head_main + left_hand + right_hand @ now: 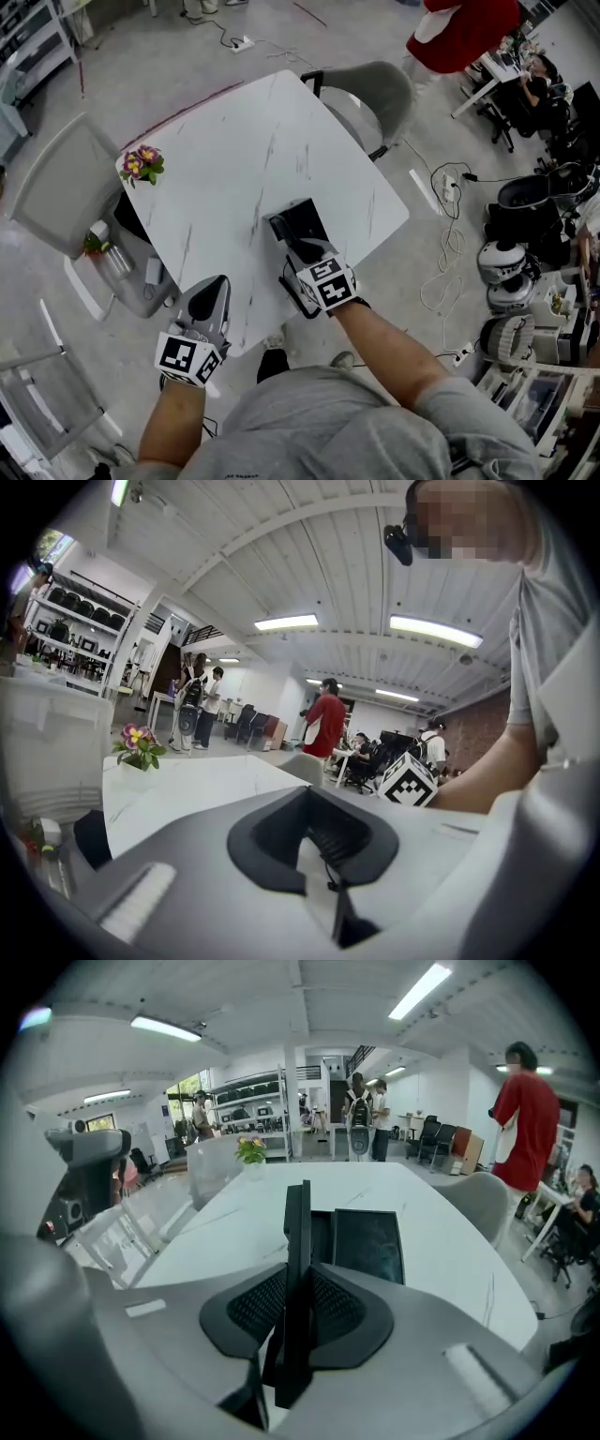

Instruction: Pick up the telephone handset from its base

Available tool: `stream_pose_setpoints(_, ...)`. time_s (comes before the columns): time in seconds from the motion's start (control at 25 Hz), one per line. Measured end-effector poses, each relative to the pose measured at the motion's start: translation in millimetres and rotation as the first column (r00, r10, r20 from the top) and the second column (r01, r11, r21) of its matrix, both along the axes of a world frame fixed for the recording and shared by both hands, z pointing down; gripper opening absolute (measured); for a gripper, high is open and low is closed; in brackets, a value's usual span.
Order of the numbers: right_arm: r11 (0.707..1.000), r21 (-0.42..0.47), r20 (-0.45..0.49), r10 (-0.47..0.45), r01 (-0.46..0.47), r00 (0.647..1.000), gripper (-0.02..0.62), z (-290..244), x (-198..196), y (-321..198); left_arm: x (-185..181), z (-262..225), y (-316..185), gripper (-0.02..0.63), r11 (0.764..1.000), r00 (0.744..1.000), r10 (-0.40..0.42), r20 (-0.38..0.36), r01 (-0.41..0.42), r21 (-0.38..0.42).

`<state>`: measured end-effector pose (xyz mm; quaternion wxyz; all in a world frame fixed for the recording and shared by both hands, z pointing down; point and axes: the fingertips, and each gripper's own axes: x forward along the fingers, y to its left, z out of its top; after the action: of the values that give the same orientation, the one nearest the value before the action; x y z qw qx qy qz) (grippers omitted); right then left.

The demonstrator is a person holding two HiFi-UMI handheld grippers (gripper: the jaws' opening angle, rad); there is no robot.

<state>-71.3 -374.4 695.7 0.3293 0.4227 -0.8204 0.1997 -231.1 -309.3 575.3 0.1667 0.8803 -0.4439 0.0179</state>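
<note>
telephone handset (298, 1222) sits edge-on, pinched in the narrow jaws of the right gripper (296, 1307) over its base (367, 1241) on the table (234, 169); the grasp looks made, so next comes a steady, straight lift.

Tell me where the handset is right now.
The handset is clamped in the right gripper, at the left side of its base, near the table's near edge in the head view.
</note>
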Motion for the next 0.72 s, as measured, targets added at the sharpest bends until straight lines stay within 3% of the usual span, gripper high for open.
stream_pose_setpoints(0.16, 1.0, -0.011, 0.17, 0.029, -0.028, 0.985, 0.077, -26, 7, 0, 13, -16, -4, 0.059, 0.999, 1.0, 0.027, -0.002, -0.027, 0.019)
stream_pose_setpoints(0.4, 0.994, 0.051, 0.409, 0.067, -0.096, 0.91, 0.077, -101, 45, 1, 45, -51, -9, 0.06, 0.995, 0.996, 0.081, -0.022, -0.079, 0.068)
stream_pose_setpoints(0.72, 0.955, 0.184, 0.55, 0.095, -0.231, 0.83, 0.075, -210, 140, 28, 116, -108, -16, 0.058, 0.964, 0.977, 0.212, -0.031, -0.204, 0.168)
